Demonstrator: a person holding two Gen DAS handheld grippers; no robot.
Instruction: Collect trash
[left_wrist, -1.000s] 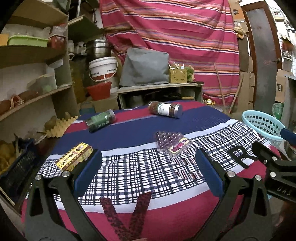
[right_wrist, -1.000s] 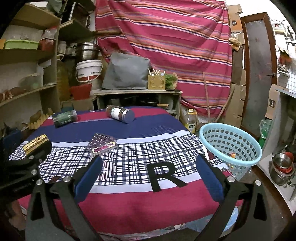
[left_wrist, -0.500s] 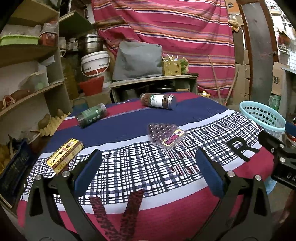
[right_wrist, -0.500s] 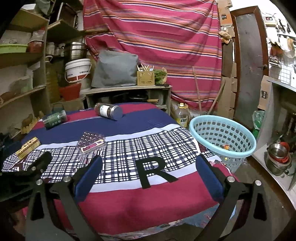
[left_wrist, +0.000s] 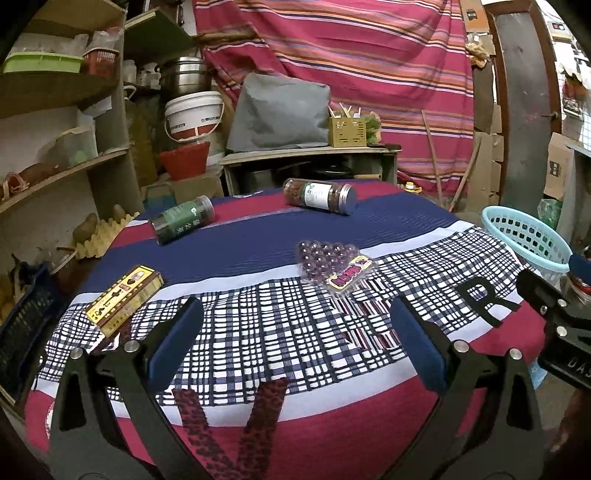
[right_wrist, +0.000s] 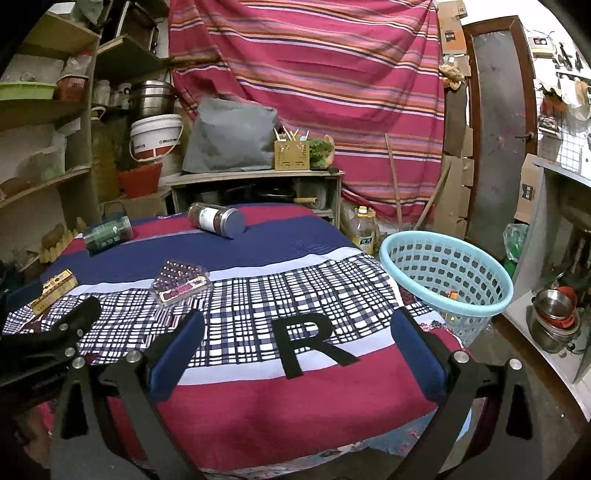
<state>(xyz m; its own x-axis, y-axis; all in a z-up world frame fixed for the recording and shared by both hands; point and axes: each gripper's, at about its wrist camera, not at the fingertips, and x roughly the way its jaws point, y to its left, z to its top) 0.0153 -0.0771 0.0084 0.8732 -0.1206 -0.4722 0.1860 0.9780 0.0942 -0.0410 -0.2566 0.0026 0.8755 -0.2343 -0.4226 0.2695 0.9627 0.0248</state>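
Striped cloth (left_wrist: 258, 240) carries jars (left_wrist: 319, 195), a box (left_wrist: 125, 301) and a tray (left_wrist: 334, 264) mid-frame; basket (right_wrist: 447, 273) waits right for them; left gripper (left_wrist: 295, 336) and right gripper (right_wrist: 295, 339) gape wide, empty.

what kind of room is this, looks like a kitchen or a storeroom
Probably a home storeroom or pantry corner. Open wooden shelves hold tubs and food, a steel pot and white bucket are stacked, and a striped cloth drapes the back wall.

Striped red cloth (right_wrist: 314, 66) behind, white bucket (left_wrist: 192, 116) and steel pot (left_wrist: 183, 75) on cluttered shelves (left_wrist: 55, 88).
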